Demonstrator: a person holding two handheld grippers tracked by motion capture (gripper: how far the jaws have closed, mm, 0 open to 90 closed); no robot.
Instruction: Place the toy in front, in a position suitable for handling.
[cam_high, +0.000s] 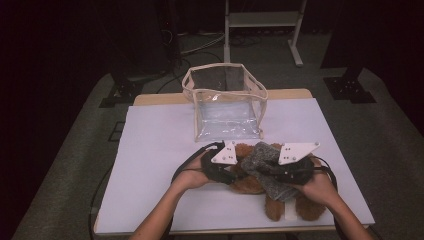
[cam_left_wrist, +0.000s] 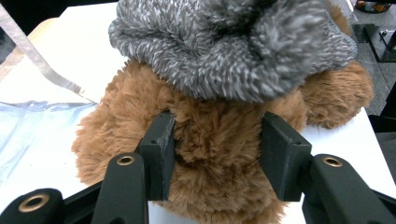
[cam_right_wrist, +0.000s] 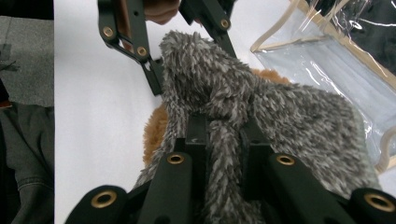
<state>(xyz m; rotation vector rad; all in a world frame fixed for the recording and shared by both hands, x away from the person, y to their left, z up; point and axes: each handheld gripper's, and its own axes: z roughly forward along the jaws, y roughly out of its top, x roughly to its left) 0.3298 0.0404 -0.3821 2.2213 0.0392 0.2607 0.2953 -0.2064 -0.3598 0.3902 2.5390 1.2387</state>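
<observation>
On the white-covered table (cam_high: 150, 150), at six o'clock from the clear bag (cam_high: 225, 102), the brown teddy bear (cam_left_wrist: 219, 140) is steadied by the left gripper (cam_left_wrist: 217, 154) clamping it, while the right gripper (cam_right_wrist: 224, 154), pinched shut on the grey knit garment (cam_right_wrist: 261, 107), apparently dresses it.

White table (cam_high: 150, 150) bears plush bear (cam_high: 250, 182) (brown) and clear bag (cam_high: 225, 107).
</observation>
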